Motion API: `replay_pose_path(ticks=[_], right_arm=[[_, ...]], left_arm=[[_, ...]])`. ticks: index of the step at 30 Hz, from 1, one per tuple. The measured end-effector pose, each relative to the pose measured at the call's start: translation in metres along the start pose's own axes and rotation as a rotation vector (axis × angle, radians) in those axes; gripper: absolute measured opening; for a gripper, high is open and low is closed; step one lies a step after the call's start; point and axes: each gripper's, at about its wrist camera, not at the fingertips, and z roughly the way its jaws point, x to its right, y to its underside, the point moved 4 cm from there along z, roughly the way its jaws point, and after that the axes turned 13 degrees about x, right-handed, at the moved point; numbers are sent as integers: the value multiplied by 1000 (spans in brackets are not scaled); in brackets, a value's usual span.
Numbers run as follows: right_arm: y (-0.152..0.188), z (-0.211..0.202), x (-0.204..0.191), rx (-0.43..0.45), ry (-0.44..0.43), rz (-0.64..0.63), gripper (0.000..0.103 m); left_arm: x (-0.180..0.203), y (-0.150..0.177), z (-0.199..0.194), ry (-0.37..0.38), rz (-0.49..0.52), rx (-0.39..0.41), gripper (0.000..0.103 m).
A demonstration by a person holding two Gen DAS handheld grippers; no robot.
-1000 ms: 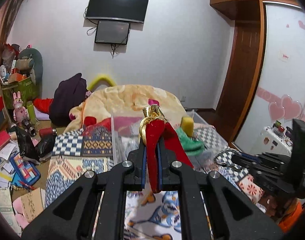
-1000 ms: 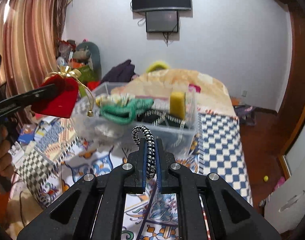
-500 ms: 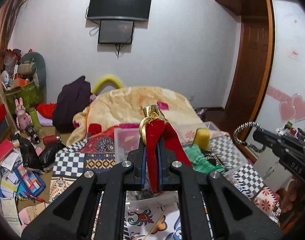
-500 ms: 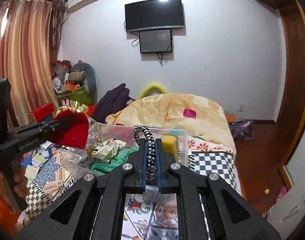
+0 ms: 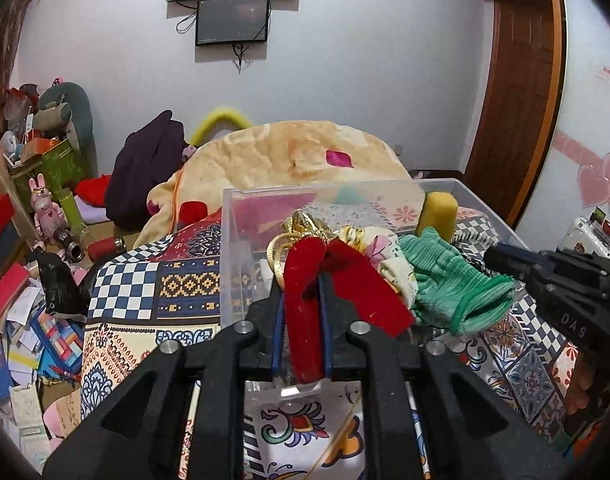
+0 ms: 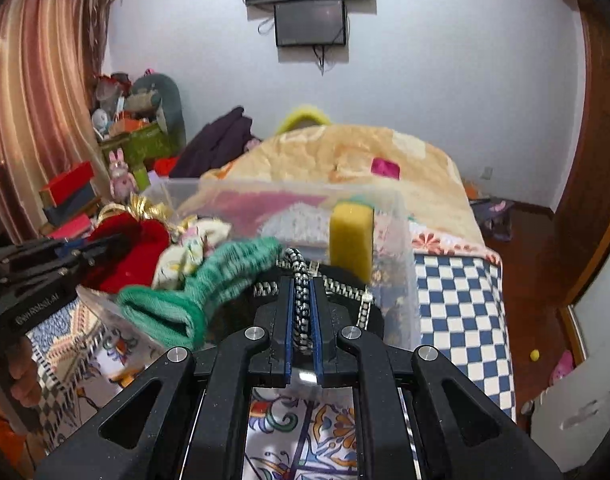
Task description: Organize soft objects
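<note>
1. The left gripper (image 5: 301, 320) is hanging over the near edge of the clear bin (image 5: 445, 185); its jaws are opening, with the red velvet pouch (image 5: 305, 300) still between them.
2. The right gripper (image 6: 303, 312) is holding its jaws pinched tight on a black-and-white braided cord (image 6: 301, 280) at the bin's near side.
3. Farther in, a green sock (image 6: 209, 288), a floral cloth (image 6: 185, 252) and a yellow sponge (image 6: 351, 240) are already lying inside, so the sorting is looking well along, with these two pieces left.

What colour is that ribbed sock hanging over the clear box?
Green; the ribbed sock shows best in the left wrist view.
</note>
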Motion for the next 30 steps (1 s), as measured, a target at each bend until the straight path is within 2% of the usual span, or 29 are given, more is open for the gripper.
replay_pose_path(ticks=[1,2,3,5,6,11,17,22,24,26,30], right_arm=[[2,1,0,-17,-10,4,9],[3,-1,0,-19,-13,8,15],[3,-4,2,-16,-5,10,27],[3,-9,3,-12,-12,19,43],[2,-14,3,1,-12,23,45],[-5,-27,4,21,-23,23,45],[-20,-52,3,88,-44,29,45],[-39,-81,-4,175,-63,25,46],[-47,-94,-6,215,-69,24,50],[-54,-106,-8,256,-72,25,54],[-69,-135,-14,345,-82,23,56]], left_arm=[[0,0,-1,2,-1,-1,24],[-1,2,-3,2,-3,-5,36],[-2,2,-4,2,-4,-6,49],[-1,3,-9,15,-4,0,52],[0,3,-12,13,4,4,53],[5,-2,-32,21,23,41,55],[9,-21,-63,46,-2,117,56],[11,-45,-96,64,-23,216,57],[13,-54,-109,69,-28,252,58],[15,-62,-120,77,-31,283,60],[19,-73,-138,91,-27,334,67]])
